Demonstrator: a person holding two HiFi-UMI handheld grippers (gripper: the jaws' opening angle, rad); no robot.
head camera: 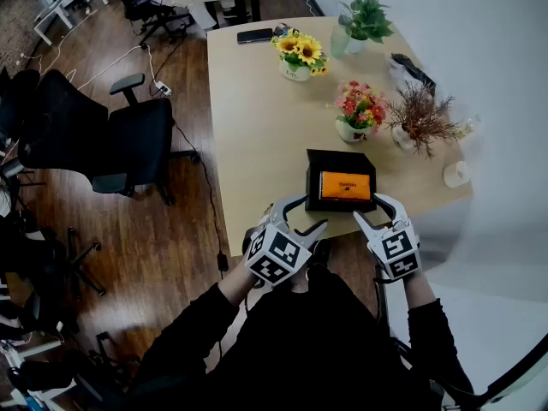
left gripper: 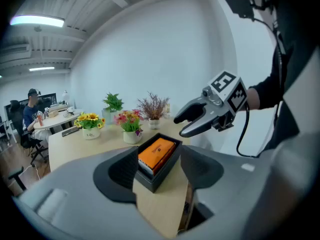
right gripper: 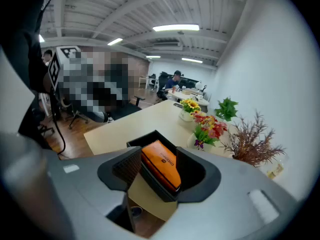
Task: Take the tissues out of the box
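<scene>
Tissues [head camera: 345,186], an orange pack, lie in black box [head camera: 336,157] at table [head camera: 257,118] near edge; left gripper [head camera: 310,212] and right gripper [head camera: 368,208] hover just short, jaws apart, empty, probably lining up a grab

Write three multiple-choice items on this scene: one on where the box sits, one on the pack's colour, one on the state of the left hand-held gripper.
1. Where does the box sit?
A. at the near edge of the table
B. on a chair
C. at the table's far end

2. What colour is the pack in the box?
A. blue
B. orange
C. green

3. How do the jaws of the left hand-held gripper stand?
A. shut on the pack
B. shut on nothing
C. open, holding nothing

Answers:
1 A: the head view shows it at that edge.
2 B: it is orange in every view.
3 C: the left gripper view shows the jaws apart, short of the box.
</scene>
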